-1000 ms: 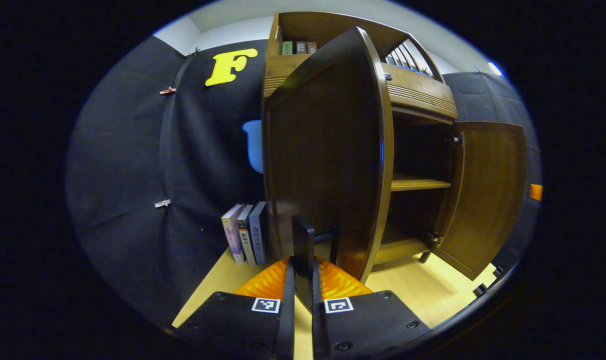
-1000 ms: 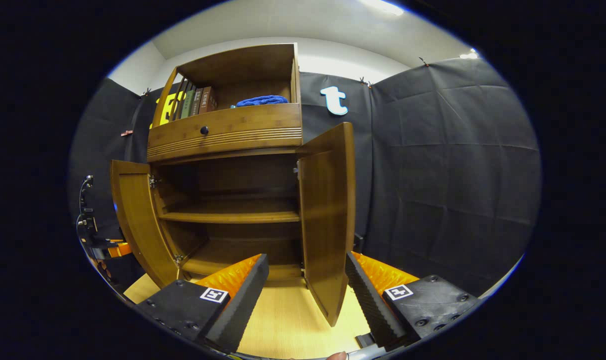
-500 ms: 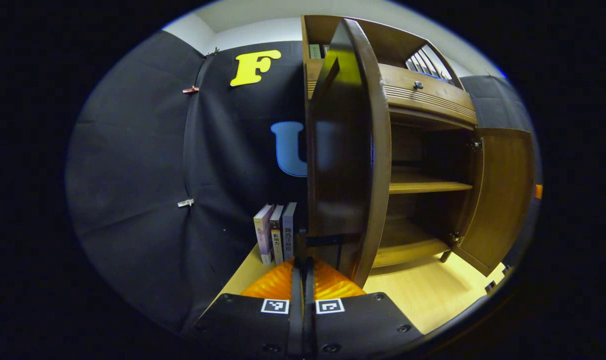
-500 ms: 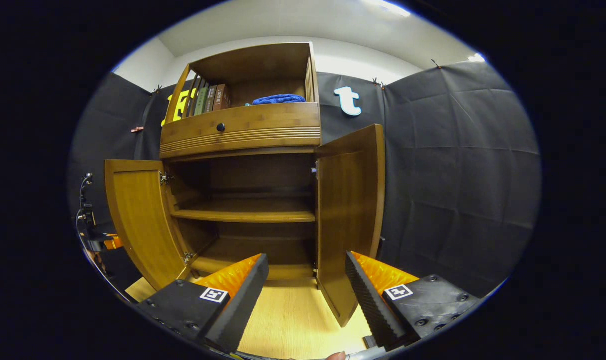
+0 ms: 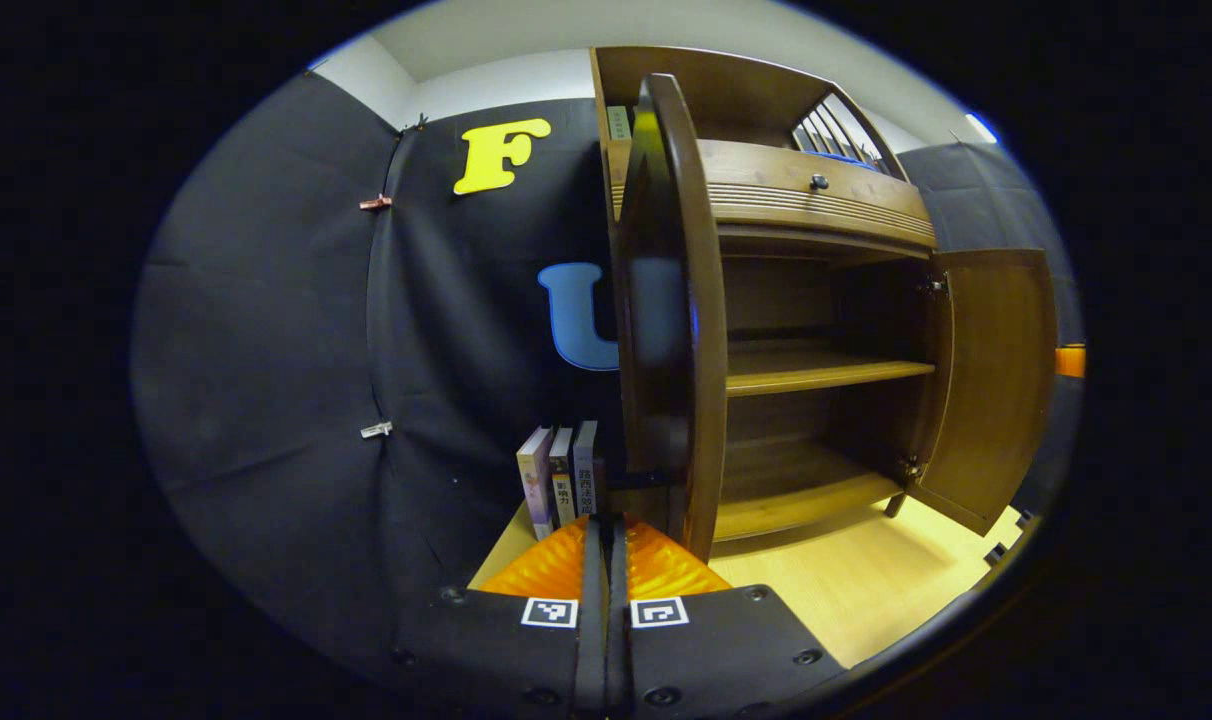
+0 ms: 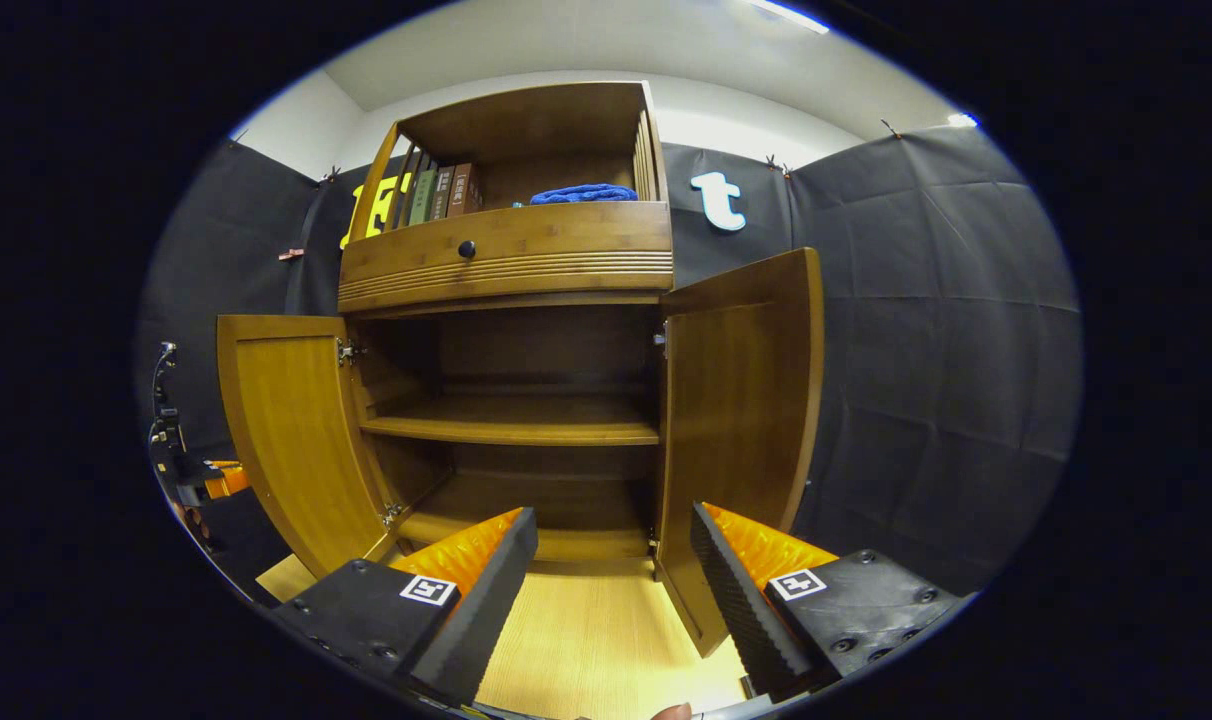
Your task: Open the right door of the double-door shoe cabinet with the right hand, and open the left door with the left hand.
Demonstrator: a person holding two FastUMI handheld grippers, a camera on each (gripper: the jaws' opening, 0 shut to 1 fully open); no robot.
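Observation:
The wooden shoe cabinet (image 6: 506,260) has both doors swung open. In the left gripper view the left door (image 5: 666,300) stands nearly edge-on just ahead. My left gripper (image 5: 606,522) is shut at the door's dark handle (image 5: 646,478), low on its outer face. The right door (image 5: 996,370) hangs open at the far side. In the right gripper view my right gripper (image 6: 614,515) is open and holds nothing, low in front of the cabinet. The right door (image 6: 741,430) stands beyond its right finger, and the left door (image 6: 286,430) hides part of the left gripper (image 6: 191,475).
Three books (image 5: 561,480) stand on the wooden floor (image 6: 586,630) against the cabinet's left side. The top shelf carries books (image 6: 436,193) and a blue cloth (image 6: 581,193). Black cloth walls close in on both sides. The inner shelves (image 6: 511,430) are bare.
The left door has swung further outward with my left gripper at its handle, whose fingers have come closer together. The right gripper stays open; its view has slid slightly sideways.

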